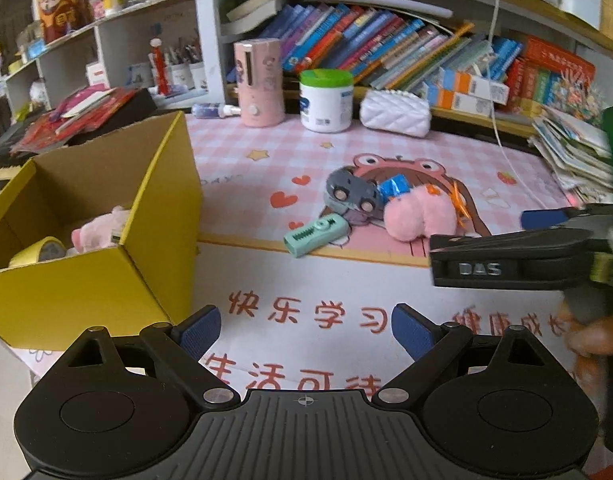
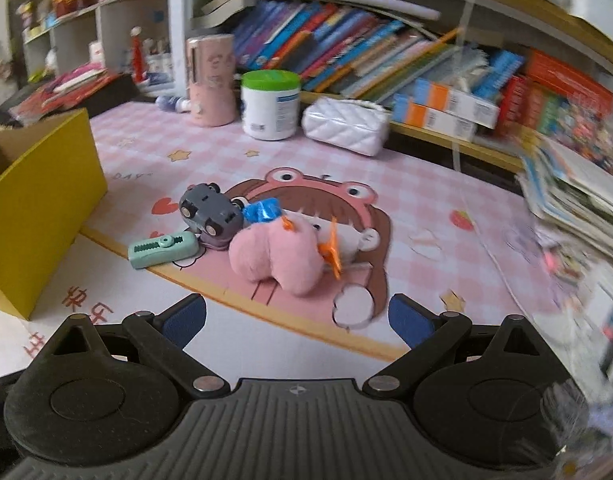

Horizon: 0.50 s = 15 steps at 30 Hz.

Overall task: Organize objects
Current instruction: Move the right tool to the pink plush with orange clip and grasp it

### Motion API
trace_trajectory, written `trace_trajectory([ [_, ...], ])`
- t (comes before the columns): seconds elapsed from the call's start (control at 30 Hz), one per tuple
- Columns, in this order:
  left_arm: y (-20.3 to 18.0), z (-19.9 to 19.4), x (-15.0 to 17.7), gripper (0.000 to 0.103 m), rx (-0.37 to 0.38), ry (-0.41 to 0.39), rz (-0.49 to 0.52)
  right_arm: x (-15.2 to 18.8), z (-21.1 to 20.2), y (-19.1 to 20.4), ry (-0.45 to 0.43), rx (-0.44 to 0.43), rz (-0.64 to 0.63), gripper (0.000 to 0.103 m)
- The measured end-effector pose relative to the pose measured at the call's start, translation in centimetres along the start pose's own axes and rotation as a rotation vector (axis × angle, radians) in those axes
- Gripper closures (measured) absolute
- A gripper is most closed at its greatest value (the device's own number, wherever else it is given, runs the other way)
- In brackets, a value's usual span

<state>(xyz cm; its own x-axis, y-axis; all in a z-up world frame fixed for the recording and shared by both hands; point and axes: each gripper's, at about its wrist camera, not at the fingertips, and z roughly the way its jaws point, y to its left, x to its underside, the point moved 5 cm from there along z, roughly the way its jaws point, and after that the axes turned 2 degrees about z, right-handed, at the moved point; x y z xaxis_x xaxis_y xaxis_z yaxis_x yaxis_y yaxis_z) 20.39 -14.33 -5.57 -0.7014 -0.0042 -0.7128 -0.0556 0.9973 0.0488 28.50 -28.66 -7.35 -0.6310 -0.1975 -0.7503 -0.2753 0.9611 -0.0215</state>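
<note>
A small pile lies mid-mat: a grey toy car (image 1: 351,192) (image 2: 210,210) on its side, a blue wrapped candy (image 1: 394,186) (image 2: 261,210), a pink plush (image 1: 420,214) (image 2: 276,258) with an orange ribbon, and a mint green stapler-like tool (image 1: 315,236) (image 2: 164,249). An open yellow cardboard box (image 1: 162,208) (image 2: 42,208) stands at the left, holding a pink plush pig (image 1: 100,230) and a roll of yellow tape (image 1: 40,249). My left gripper (image 1: 306,330) hovers open near the mat's front edge. My right gripper (image 2: 298,318) is open just short of the pink plush, and also shows from the side in the left wrist view (image 1: 546,240).
A pink humidifier (image 1: 259,80), a white jar with a green lid (image 1: 326,100) and a white quilted pouch (image 1: 395,112) stand at the back before shelves of books (image 1: 386,44). A stack of booklets (image 2: 578,200) sits at the right. A white cable (image 1: 502,128) crosses the mat.
</note>
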Motion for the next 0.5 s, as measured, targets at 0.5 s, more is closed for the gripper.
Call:
trace_trajectory([
  [0.5, 0.0, -0.3, -0.3, 0.009, -0.065, 0.007, 0.036, -2.6, 10.1, 0.1, 0.058, -0.031, -0.003, 0.005],
])
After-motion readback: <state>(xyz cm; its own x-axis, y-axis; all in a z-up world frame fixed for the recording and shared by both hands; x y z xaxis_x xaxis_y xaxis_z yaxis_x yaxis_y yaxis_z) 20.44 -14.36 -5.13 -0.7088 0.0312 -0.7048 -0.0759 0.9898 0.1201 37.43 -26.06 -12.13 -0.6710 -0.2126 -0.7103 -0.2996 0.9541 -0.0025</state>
